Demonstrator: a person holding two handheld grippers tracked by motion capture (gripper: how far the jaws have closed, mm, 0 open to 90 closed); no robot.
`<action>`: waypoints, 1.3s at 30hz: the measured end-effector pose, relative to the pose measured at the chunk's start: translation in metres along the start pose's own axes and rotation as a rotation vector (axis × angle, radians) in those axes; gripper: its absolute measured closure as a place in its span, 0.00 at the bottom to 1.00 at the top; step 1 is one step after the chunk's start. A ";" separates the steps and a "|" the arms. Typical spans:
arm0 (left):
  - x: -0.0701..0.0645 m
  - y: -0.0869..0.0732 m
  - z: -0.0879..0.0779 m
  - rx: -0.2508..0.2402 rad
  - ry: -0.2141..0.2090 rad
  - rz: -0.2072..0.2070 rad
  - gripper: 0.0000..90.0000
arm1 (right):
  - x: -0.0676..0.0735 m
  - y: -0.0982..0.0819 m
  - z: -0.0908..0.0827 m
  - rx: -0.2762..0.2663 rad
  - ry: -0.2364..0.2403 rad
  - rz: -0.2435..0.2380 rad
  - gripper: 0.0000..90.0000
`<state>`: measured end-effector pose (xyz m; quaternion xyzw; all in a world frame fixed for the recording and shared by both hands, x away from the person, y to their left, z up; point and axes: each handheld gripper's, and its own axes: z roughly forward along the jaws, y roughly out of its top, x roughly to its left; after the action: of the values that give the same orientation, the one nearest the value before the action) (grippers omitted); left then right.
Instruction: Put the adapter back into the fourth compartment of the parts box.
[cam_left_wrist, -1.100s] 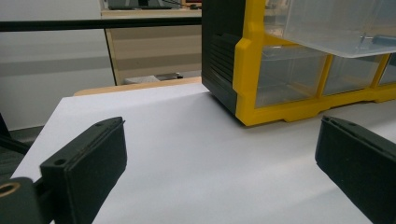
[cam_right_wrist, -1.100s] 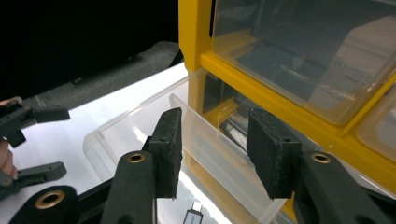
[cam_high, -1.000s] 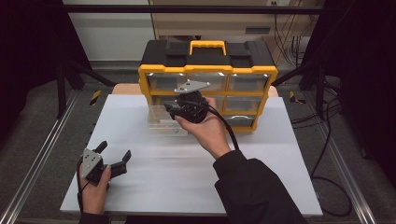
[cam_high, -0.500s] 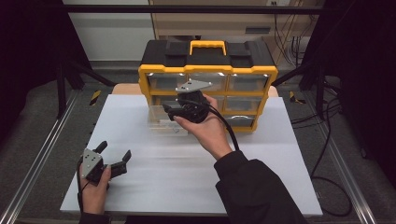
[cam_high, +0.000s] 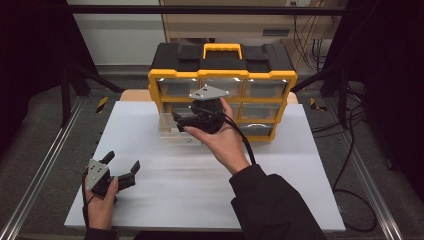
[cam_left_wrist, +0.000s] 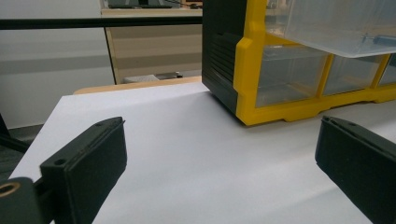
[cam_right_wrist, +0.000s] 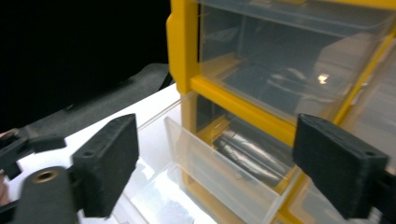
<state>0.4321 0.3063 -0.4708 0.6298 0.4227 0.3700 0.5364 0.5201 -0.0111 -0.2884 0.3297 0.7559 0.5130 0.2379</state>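
A: Item one, surface and room: we log a white table on a metal frame, dark floor around it, and a yellow-and-black drawer organizer at the far edge.

B: Item two, change: our right gripper has just been opening its jaws; in the earlier high views they sat narrower. Nothing lies between them now. The clear drawer, pulled out of the organizer, stands just beyond and below the jaws.

A: Item three, left gripper: jaws wide apart, holding nothing, the organizer well ahead to the right jaw's side.

B: Item four, unclear: we cannot identify the dark contents behind the drawer; the hand hides the right jaws from above.
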 end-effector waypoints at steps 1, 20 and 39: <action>0.000 0.000 0.000 -0.001 0.001 -0.001 0.02 | 0.000 0.000 -0.001 -0.005 -0.009 0.001 0.09; -0.001 0.000 -0.003 -0.002 0.005 0.004 0.02 | -0.022 0.005 -0.034 -0.101 -0.068 0.061 0.07; 0.000 0.000 -0.003 -0.005 -0.008 -0.015 0.02 | -0.043 0.004 -0.061 -0.137 -0.071 0.084 0.06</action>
<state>0.4292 0.3072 -0.4707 0.6267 0.4242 0.3646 0.5426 0.5075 -0.0797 -0.2622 0.3623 0.6956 0.5610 0.2649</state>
